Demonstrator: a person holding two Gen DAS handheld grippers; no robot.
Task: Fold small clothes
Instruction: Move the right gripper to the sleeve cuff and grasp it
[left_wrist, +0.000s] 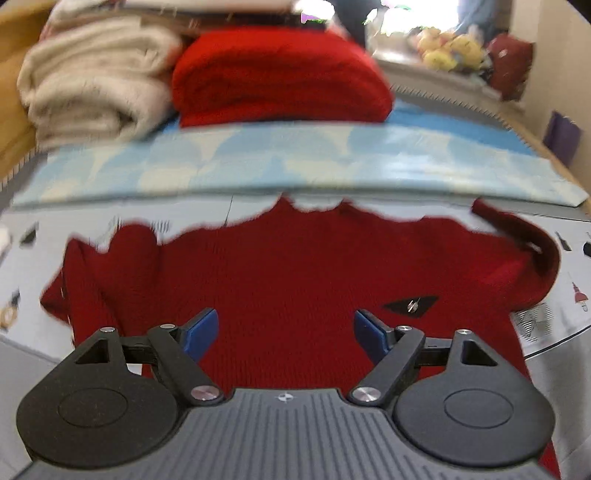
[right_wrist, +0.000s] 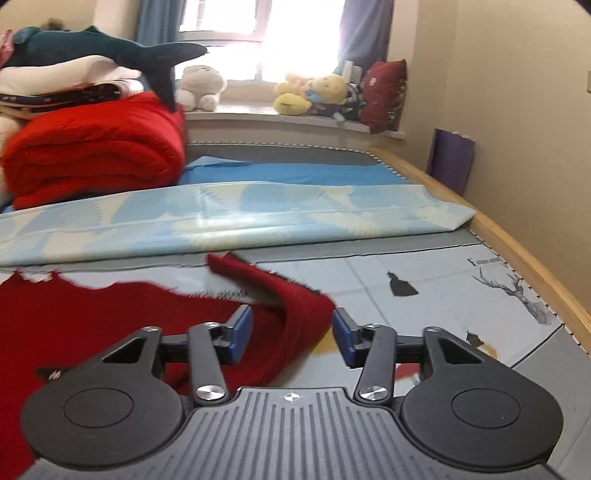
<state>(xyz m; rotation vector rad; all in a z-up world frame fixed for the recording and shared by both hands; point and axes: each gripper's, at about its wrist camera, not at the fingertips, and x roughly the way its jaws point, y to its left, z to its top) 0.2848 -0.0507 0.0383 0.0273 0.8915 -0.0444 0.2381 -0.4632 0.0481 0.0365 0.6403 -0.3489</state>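
A dark red knit sweater (left_wrist: 288, 266) lies spread flat on a pale printed bed cover (right_wrist: 424, 280), neckline toward the far side. My left gripper (left_wrist: 286, 332) hovers over the sweater's body, open, with nothing between its blue pads. The sweater's right sleeve (right_wrist: 295, 302) is lifted and curled over; it shows in the left wrist view as a bent sleeve (left_wrist: 532, 236) at the right. My right gripper (right_wrist: 291, 332) straddles that sleeve with its jaws apart. The cloth sits between the pads, but they do not squeeze it.
Behind the sweater lies a folded light blue patterned sheet (left_wrist: 295, 162). A folded red blanket (left_wrist: 280, 74) and a cream blanket (left_wrist: 92, 81) are stacked at the back left. The wooden bed edge (right_wrist: 517, 258) runs along the right. Plush toys (right_wrist: 317, 92) line the windowsill.
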